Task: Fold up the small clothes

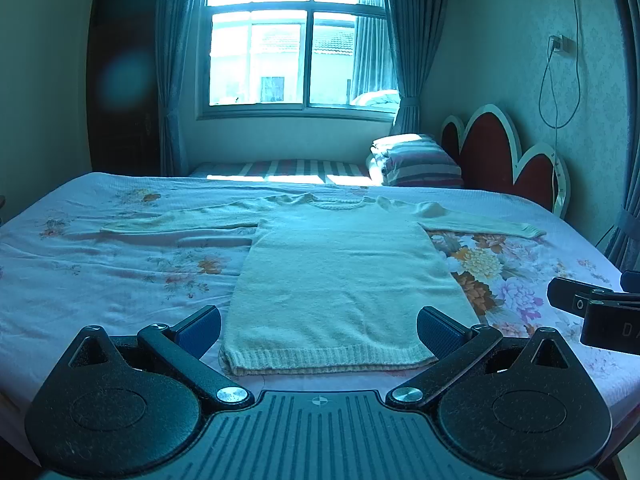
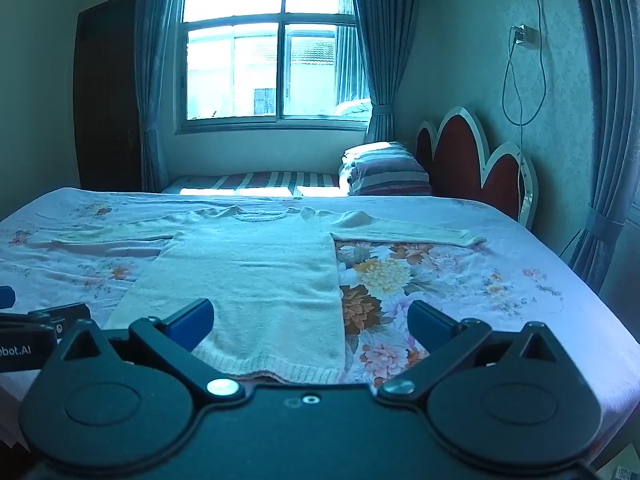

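- My left gripper (image 1: 319, 330) stands with its jaws wide apart, nothing between the pads, poised above the ribbed hem of the sweater (image 1: 340, 276).
- My right gripper (image 2: 311, 322) is likewise spread and empty, over the sweater's lower right corner; the left unit's body shows at that view's left edge.
- The sweater lies flat on the floral bedsheet (image 1: 100, 280), hem nearest me, collar far, both sleeves stretched outward.
- Beyond: a striped pillow (image 1: 416, 160), a red headboard (image 1: 488, 152), a window (image 1: 300, 40).
- Judgement: no fold has begun. The next move calls for pinching a sleeve or side edge and carrying it across the body.
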`<action>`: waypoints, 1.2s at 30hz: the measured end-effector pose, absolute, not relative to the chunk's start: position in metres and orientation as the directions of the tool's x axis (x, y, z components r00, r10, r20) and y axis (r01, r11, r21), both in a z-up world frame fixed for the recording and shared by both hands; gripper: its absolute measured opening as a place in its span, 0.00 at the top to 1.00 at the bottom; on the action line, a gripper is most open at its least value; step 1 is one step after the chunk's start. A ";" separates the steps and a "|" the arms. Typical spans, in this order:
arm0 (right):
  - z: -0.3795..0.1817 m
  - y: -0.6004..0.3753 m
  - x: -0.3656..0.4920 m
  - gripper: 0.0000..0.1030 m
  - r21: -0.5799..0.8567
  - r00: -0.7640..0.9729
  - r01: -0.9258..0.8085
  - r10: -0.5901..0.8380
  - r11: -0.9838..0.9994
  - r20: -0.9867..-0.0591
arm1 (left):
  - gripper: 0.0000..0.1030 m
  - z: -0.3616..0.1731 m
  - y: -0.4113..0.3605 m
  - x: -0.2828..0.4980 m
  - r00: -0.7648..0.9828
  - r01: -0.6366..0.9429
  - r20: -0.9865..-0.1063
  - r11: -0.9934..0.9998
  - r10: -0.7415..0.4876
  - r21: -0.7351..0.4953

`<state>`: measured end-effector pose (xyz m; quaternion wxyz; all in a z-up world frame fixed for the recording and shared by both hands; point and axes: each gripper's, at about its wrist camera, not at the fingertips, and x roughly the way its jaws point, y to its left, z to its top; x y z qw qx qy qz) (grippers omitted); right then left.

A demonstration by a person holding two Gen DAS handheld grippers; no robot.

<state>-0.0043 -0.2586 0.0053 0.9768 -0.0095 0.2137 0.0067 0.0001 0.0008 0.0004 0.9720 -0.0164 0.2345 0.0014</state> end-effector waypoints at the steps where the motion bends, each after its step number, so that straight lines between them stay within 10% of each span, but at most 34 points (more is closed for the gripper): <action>1: 0.003 -0.257 -0.003 0.00 -0.013 0.909 -0.012 0.006 1.000 -0.418 | 0.00 0.000 0.001 0.000 0.891 -0.011 -0.455 0.999 -0.004 -0.031; 36: 0.008 -0.249 -0.005 0.00 -0.012 0.912 -0.017 0.010 1.000 -0.410 | 0.00 -0.001 0.007 -0.002 0.890 -0.017 -0.457 0.999 0.002 -0.029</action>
